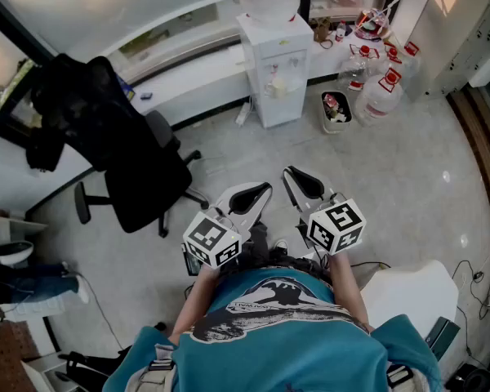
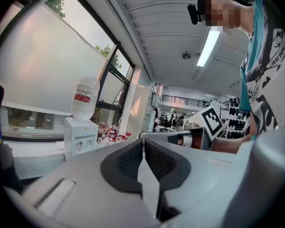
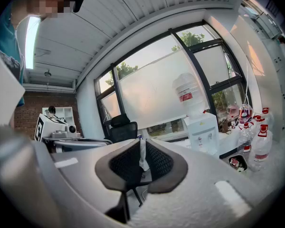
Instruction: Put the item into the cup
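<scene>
Overlooking pale grey floor [image 1: 408,178], water dispenser [image 1: 273,64], black office chair [image 1: 139,186].

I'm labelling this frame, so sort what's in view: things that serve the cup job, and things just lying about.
For the job: left gripper, shut and empty; right gripper, shut and empty. No cup or item shows in any view.

Lying about: water dispenser, office chair, water jugs, waste bin.
</scene>
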Tool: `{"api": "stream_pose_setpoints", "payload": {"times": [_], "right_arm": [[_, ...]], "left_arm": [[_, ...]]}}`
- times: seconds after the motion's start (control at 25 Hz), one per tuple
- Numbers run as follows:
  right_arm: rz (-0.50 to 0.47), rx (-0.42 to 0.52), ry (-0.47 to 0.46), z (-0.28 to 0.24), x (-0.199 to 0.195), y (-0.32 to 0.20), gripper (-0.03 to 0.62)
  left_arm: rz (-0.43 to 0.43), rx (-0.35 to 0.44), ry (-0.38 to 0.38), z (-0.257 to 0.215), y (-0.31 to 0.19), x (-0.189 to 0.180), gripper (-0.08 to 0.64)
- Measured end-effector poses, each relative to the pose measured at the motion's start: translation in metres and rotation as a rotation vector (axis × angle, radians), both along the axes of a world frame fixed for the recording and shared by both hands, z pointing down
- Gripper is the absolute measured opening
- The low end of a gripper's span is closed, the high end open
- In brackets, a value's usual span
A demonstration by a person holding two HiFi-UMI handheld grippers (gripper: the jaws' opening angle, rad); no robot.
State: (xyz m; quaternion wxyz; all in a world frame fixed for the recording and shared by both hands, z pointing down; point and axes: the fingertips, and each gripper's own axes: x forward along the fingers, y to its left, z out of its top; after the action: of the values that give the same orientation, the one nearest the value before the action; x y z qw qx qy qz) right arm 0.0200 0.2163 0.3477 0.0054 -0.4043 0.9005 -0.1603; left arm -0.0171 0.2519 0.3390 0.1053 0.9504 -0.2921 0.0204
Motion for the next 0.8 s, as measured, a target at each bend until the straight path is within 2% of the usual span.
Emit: {"api": "stream_pose_setpoints", "payload": {"times": [0.8], "right_arm": [[-0.021, -0.016, -0.039, 0.005, 0.02, 0.002, 0.029]], "left_arm": [[-0.035, -0.037, -0.018, 0.005, 0.004, 0.015, 0.011]]}}
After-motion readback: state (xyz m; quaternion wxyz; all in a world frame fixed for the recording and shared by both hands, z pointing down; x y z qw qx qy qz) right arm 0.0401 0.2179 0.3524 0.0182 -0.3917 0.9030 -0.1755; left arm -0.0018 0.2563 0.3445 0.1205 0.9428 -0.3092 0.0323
